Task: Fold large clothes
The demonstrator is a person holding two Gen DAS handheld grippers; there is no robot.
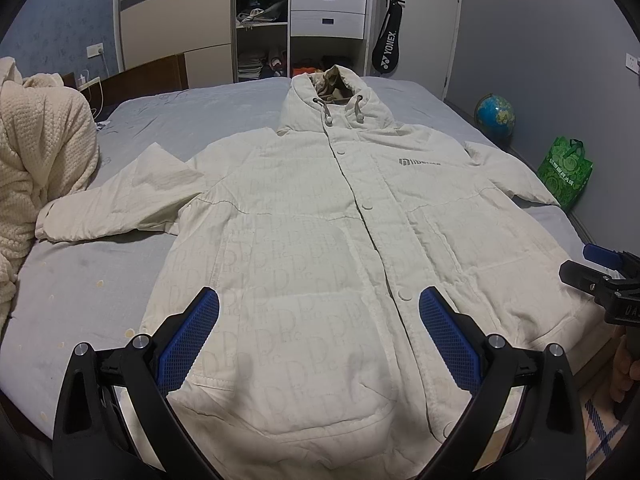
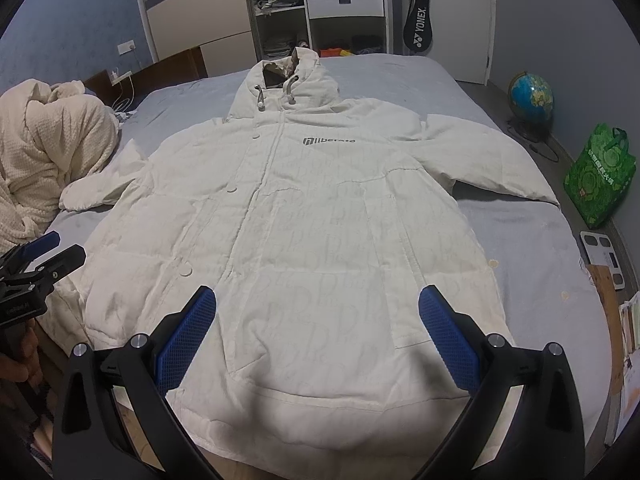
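Note:
A large off-white hooded jacket [image 1: 320, 216] lies flat, front up, on the grey-blue bed [image 1: 100, 280], hood toward the wardrobe, both sleeves spread out. It also shows in the right wrist view [image 2: 312, 216]. My left gripper [image 1: 319, 308] is open and empty, held above the jacket's lower left part near the hem. My right gripper [image 2: 318, 308] is open and empty above the lower right part. The right gripper shows at the right edge of the left wrist view [image 1: 600, 268]; the left gripper shows at the left edge of the right wrist view [image 2: 40, 256].
A cream knitted blanket [image 1: 40, 168] is heaped on the bed's left side. A wardrobe with drawers [image 1: 328, 4] stands behind the bed. A globe [image 1: 495, 114], a green bag [image 1: 566, 170] and a scale [image 2: 604, 256] sit on the floor at right.

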